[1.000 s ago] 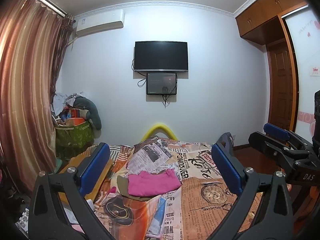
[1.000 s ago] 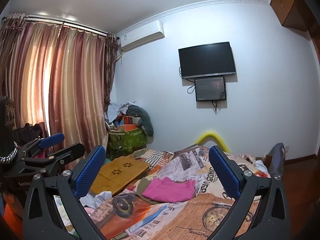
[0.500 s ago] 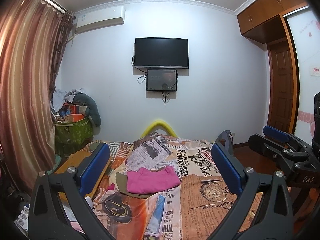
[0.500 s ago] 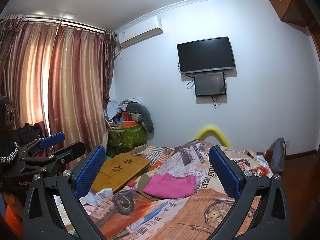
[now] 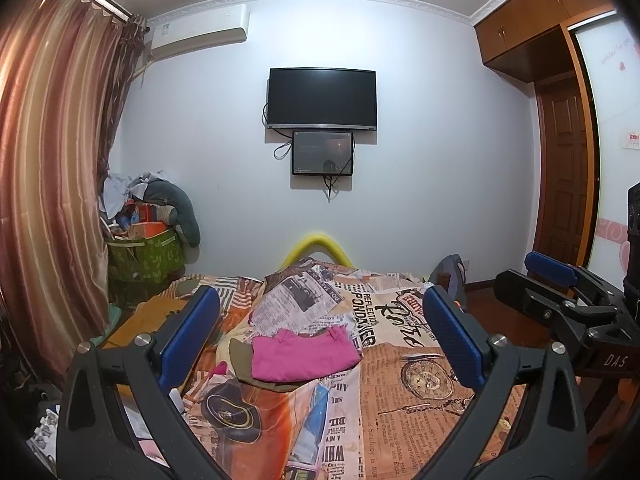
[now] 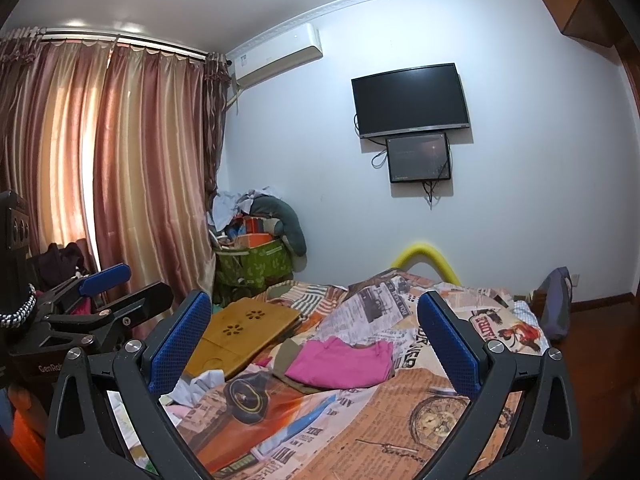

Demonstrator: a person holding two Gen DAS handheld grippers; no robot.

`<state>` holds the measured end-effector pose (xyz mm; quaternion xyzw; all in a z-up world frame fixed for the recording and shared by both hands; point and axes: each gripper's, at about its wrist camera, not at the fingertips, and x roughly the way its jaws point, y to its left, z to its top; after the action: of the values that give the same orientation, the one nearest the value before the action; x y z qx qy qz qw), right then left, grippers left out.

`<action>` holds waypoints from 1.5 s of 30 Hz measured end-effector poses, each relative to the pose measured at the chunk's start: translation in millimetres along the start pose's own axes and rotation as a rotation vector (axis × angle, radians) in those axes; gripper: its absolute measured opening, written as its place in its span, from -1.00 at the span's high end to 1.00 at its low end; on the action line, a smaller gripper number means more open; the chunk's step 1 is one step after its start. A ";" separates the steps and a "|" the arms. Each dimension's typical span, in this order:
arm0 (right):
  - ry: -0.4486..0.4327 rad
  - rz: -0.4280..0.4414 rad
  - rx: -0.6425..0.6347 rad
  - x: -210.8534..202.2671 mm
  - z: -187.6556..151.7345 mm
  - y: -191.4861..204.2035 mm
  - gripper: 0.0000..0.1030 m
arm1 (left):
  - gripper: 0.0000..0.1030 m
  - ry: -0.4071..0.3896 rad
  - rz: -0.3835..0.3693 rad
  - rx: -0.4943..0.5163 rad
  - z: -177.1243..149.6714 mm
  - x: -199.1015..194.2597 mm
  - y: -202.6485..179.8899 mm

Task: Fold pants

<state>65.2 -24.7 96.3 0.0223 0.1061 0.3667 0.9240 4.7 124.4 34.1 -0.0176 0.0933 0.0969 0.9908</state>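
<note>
Bright pink fabric pants [image 5: 304, 354] already lie folded in a flat rectangle atop an olive-green garment [image 5: 240, 364] on the newsprint-patterned bedspread [image 5: 400, 432]; fold looks done, maybe only tidying left. Left gripper [image 5: 320, 340] and right gripper [image 6: 314, 340] fingers spread wide, empty, well short of the pants.

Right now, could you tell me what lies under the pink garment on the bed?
An olive-green garment sticks out beneath the pink garment, on the printed bedspread. How far it extends underneath is hidden.
</note>
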 end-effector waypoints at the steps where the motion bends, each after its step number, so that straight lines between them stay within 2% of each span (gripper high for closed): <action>1: 0.000 -0.001 0.000 -0.2 0.5 -0.2 -1.00 | -0.99 0.001 -0.002 0.000 0.0 0.6 0.2; 45: 0.013 -0.019 0.022 -2.0 -0.7 -10.2 -1.00 | -0.99 0.020 -0.053 -0.006 -0.1 7.9 -1.5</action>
<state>70.5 -33.5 94.8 0.0291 0.1165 0.3570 0.9263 12.6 124.5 32.6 -0.0238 0.1024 0.0709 0.9919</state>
